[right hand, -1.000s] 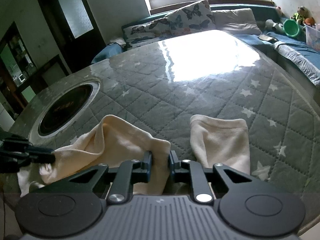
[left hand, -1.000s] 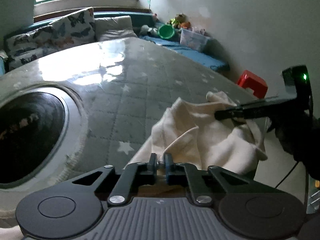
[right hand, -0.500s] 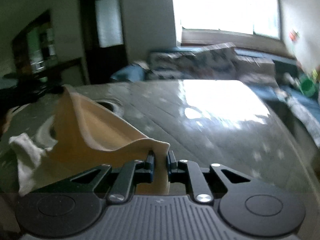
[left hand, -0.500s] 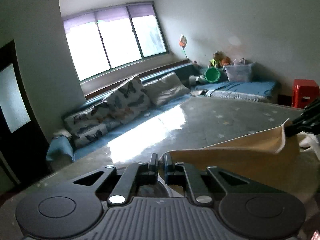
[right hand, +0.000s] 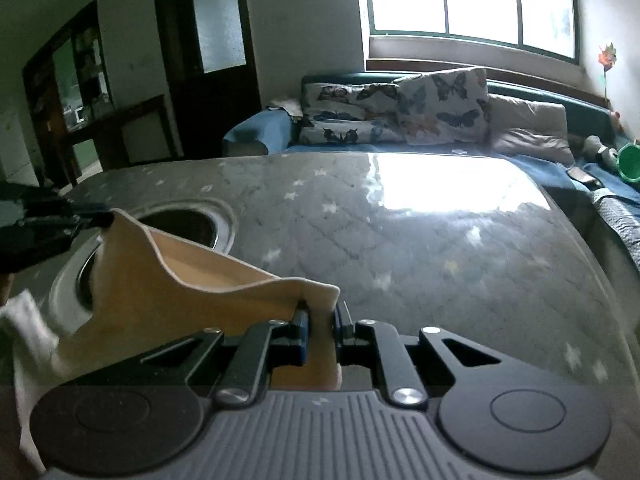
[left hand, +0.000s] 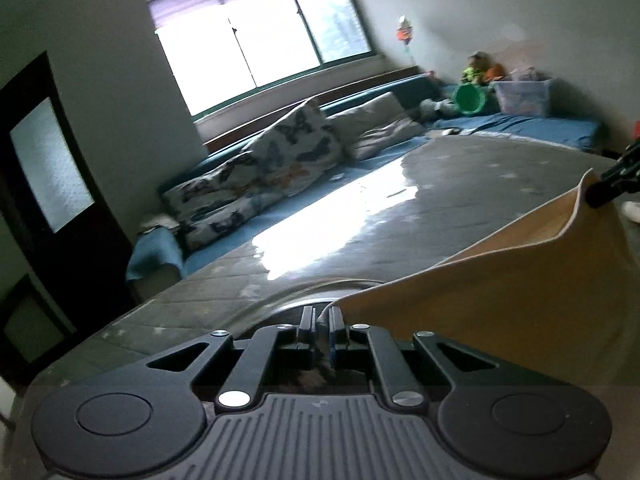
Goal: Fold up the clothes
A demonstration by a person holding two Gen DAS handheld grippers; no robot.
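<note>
A cream-coloured garment [left hand: 520, 292] hangs in the air above the desk [right hand: 420, 240], stretched between the two hand-held grippers. Its upper edge runs as a taut, slightly sagging line from one pinch point to the other, and the cloth opens a little along that edge, showing a paler inner face. In the right wrist view a whiter part of the garment [right hand: 28, 344] droops at the far left, below the lifted edge.

The left hand-held gripper [left hand: 319, 322] has its fingers pressed nearly together, with only a thin fold of the garment's corner caught between them. The right hand-held gripper [right hand: 320, 320] pinches a thicker bunch of cloth, so its fingers stand a little further apart, with the fabric filling the gap and spilling forward over the tips. Each one also shows in the other's view as a dark shape gripping the far corner of the cloth.

The desk beneath carries a grey quilted cover with pale stars, glossy where window light falls on it. A round dark opening with a pale rim [right hand: 184, 224] sits in the desk just behind the lifted cloth. Beyond the desk lie butterfly-print cushions [right hand: 440, 104] on a blue bench seat under a bright window [left hand: 264, 36], with a green bucket [left hand: 470, 98] near the corner.
</note>
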